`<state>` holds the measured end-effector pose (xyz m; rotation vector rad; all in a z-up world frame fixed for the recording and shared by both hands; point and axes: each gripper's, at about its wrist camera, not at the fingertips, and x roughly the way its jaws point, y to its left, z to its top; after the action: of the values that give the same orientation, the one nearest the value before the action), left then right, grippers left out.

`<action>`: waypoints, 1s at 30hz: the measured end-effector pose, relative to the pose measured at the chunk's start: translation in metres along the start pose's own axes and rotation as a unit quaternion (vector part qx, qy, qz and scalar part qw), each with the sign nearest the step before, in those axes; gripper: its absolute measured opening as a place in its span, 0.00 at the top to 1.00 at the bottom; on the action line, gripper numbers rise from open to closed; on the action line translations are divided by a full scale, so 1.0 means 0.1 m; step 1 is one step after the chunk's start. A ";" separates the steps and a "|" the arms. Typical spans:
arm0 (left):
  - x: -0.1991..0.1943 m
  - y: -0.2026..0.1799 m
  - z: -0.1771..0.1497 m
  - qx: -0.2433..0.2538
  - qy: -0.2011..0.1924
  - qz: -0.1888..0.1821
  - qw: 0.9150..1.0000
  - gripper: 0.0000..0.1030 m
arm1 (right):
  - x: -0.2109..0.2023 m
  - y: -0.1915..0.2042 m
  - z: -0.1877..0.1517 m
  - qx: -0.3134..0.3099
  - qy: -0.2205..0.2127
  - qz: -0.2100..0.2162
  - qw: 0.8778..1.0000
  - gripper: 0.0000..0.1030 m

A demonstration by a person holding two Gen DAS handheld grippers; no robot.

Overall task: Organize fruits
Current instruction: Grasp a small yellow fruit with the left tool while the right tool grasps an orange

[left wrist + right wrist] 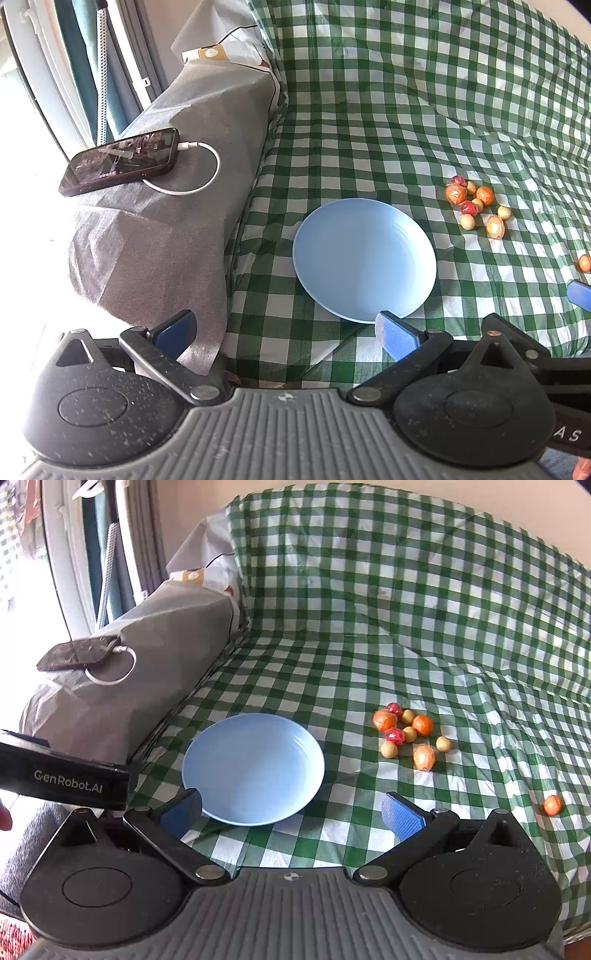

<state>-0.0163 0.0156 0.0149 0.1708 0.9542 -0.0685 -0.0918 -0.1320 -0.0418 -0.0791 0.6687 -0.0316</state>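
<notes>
Both the left gripper (284, 332) and right gripper (291, 812) gape empty near the blue plate (255, 771), while the small round fruits (408, 734), seemingly film-wrapped, look light, slippery and roll-prone, best pinched across their middles

Plate (253, 768) on cloth (369, 627); fruits (406, 734) right of it, one apparently stray (552, 805) farther right.

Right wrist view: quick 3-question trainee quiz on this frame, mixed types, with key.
1. True or false: the blue plate already holds fruit.
2. Where does the lone orange fruit lie, relative to the fruit cluster? A) nearer and to the right B) on the plate C) on the grey cushion
3. Fill in: the phone has a white ____ plugged in.

Key: 1 false; 2 A; 3 cable. Both the right gripper and left gripper are open and hold nothing.
</notes>
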 end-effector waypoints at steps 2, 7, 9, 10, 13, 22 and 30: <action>0.01 -0.02 0.01 0.000 0.002 -0.003 1.000 0.00 | -0.02 -0.04 -0.02 0.008 0.000 -0.005 1.000 0.00; 0.04 -0.15 0.05 0.017 0.007 -0.009 1.000 0.00 | -0.02 -0.23 -0.06 0.043 -0.004 -0.029 0.999 0.00; 0.06 -0.23 0.07 0.024 0.005 -0.014 1.000 0.00 | -0.03 -0.35 -0.07 0.058 -0.013 -0.047 0.997 0.00; 0.07 -0.27 0.09 0.026 0.004 -0.018 0.999 0.00 | -0.03 -0.42 -0.08 0.066 -0.019 -0.058 0.996 0.00; 0.14 -0.45 0.18 0.033 0.010 -0.040 0.999 0.00 | -0.01 -0.68 -0.09 0.094 -0.035 -0.090 0.991 0.00; 0.70 -1.29 0.70 0.066 0.036 -0.120 0.990 0.00 | 0.35 -1.58 -0.28 0.157 -0.027 -0.160 0.974 0.01; 1.85 -2.22 1.10 0.150 0.090 -0.129 0.976 0.00 | 1.12 -2.10 -0.40 0.146 0.002 -0.156 0.977 0.01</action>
<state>0.1499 -0.2187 -0.0993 0.3347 1.1401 -0.4439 -0.0296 -0.3498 -0.1250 0.0991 0.6439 -0.4320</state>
